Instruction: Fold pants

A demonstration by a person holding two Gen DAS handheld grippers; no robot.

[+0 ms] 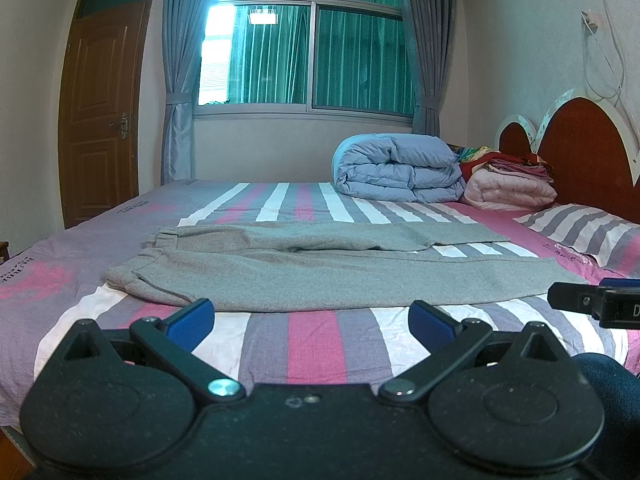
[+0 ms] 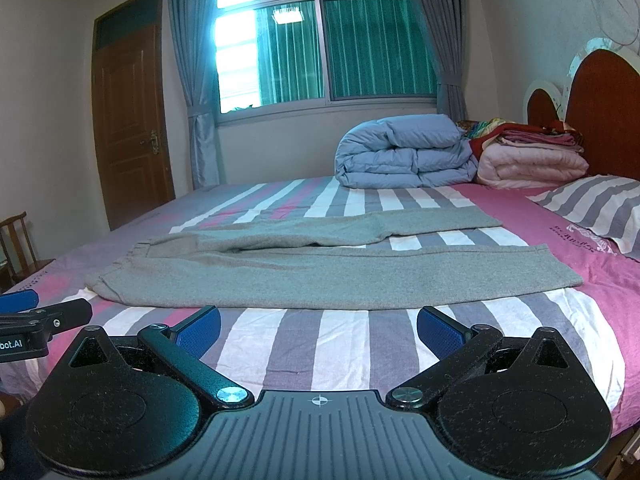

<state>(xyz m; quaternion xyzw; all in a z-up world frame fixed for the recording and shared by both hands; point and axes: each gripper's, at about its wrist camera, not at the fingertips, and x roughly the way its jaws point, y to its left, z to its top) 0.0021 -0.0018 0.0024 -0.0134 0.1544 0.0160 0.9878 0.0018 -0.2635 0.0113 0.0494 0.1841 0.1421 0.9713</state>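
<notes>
Grey pants (image 1: 320,272) lie flat across the striped bed, waistband at the left, two legs spread apart toward the right; they also show in the right wrist view (image 2: 320,272). My left gripper (image 1: 312,320) is open and empty, hovering over the bed's near edge just short of the near leg. My right gripper (image 2: 318,328) is open and empty, likewise just short of the near leg. The right gripper's tip (image 1: 592,300) shows at the right edge of the left wrist view; the left gripper's tip (image 2: 44,316) shows at the left edge of the right wrist view.
A folded blue duvet (image 1: 400,172) and a pink blanket stack (image 1: 508,188) sit at the far side by the red headboard (image 1: 580,152). A striped pillow (image 1: 580,232) lies at right. A door (image 1: 100,112), a window, and a wooden chair (image 2: 16,240) lie beyond.
</notes>
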